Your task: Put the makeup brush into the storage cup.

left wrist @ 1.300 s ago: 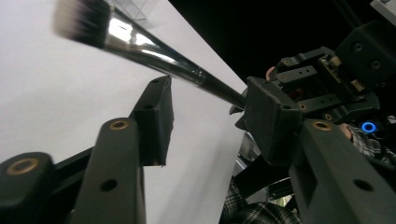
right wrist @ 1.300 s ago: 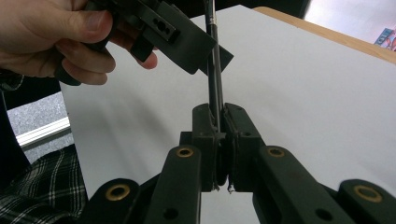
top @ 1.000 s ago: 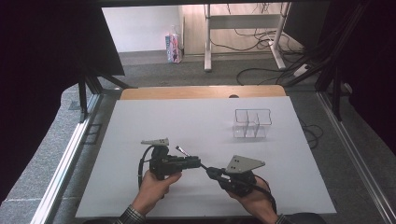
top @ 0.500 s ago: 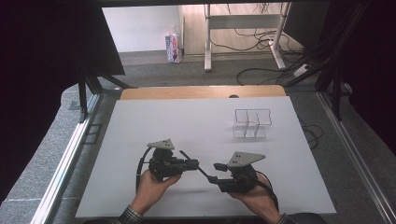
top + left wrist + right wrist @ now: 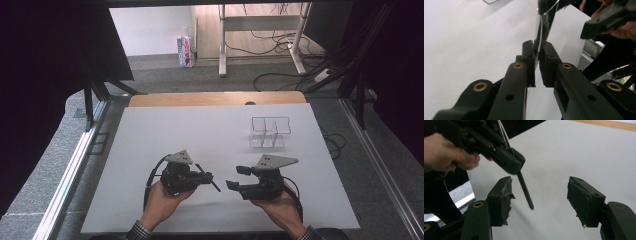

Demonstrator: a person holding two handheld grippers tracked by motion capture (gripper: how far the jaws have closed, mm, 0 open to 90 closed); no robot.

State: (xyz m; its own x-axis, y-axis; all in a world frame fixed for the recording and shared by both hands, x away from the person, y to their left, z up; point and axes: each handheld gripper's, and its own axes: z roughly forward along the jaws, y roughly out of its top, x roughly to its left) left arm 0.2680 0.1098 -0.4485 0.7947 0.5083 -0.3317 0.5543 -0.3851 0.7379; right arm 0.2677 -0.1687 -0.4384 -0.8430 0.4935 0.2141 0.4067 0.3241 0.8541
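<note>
1. Your left hand-held gripper (image 5: 206, 178) is clenched on a thin black pen (image 5: 209, 178). In the left gripper view the pads (image 5: 529, 53) press a slim dark rod (image 5: 544, 27) between them, and it runs up out of the top of that view.
2. The high view shows what that close view cannot: the pen sticks out of the left hand-held gripper at a slant, its free end pointing down and toward your right hand-held gripper (image 5: 236, 177), above the white table (image 5: 200, 130).
3. Your right hand-held gripper is released; its jaws have just been opening. In the right gripper view the two pads (image 5: 501, 200) stand well apart with the pen's free end (image 5: 526, 192) hanging between them, touching neither.
4. That same view shows your left hand (image 5: 449, 152) wrapped around the left hand-held gripper (image 5: 499, 155) at the upper left, with the pen coming out below its tip.
5. In the high view both hand-held grippers sit near the table's near edge, close together, tips facing each other, each topped by a grey three-cornered plate (image 5: 181, 158).
6. Farther out, a clear plastic box (image 5: 270, 132) with compartments stands on the right part of the table, well apart from both hand-held grippers; a corner of it (image 5: 490, 1) peeks in at the top of the left gripper view.
7. Beyond the table, the high view shows a wooden board edge (image 5: 215, 98), grey carpet (image 5: 200, 75) and a small carton (image 5: 186, 51) on the floor.
</note>
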